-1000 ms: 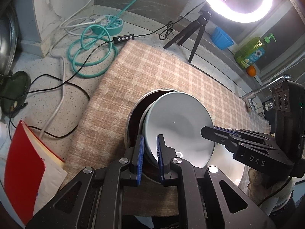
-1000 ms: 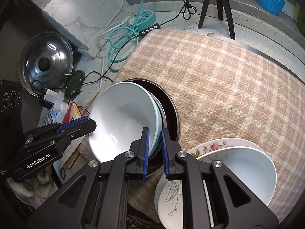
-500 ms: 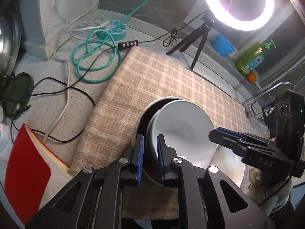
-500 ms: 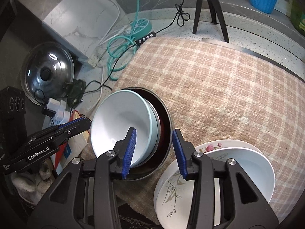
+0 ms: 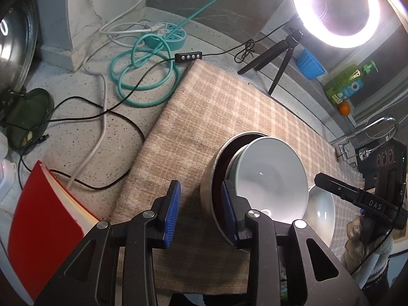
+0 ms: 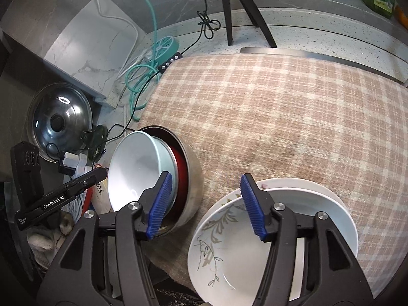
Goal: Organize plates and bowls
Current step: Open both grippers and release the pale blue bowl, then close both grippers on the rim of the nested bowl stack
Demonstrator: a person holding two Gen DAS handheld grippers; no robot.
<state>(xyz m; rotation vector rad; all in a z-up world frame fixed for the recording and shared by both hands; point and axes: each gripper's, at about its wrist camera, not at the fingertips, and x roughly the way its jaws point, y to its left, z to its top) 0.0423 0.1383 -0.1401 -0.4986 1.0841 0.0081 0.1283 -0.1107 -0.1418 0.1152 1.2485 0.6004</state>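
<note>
- So, red book (image 5: 48, 219) lay at 8 o'clock in the left wrist view, on the speckled counter (image 5: 76, 132), w/ teal cable coil (image 5: 145, 76) at 11 o'clock.
- Left gripper (image 5: 201, 211) had jaws apart, just been opening; nothing clamped. Its right pad sat just beside the metal bowl's wall, cloth showing in the gap.
- Metal bowl (image 5: 209, 199) stood on the checked cloth (image 5: 229, 107), approx centre of view; pale green bowl (image 5: 270, 178) sat tilted inside it, leaning toward 3 o'clock.
- White bowl (image 5: 321, 209) lay at 4 o'clock, just beside the metal bowl.
- Right wrist view: pot lid (image 6: 60, 119) at 9 o'clock, off the cloth.
- Pale green bowl (image 6: 137, 168) and metal bowl (image 6: 191, 191) at 8 o'clock.
- Right gripper (image 6: 206, 204) had jaws wide, just been opening; nothing btwn the pads but cloth. Left pad was in front of the green bowl's rim, contact unclear.
- Floral plate (image 6: 216, 232) w/ white bowl (image 6: 329, 229) on it lay at 5 o'clock, under the right finger.
</note>
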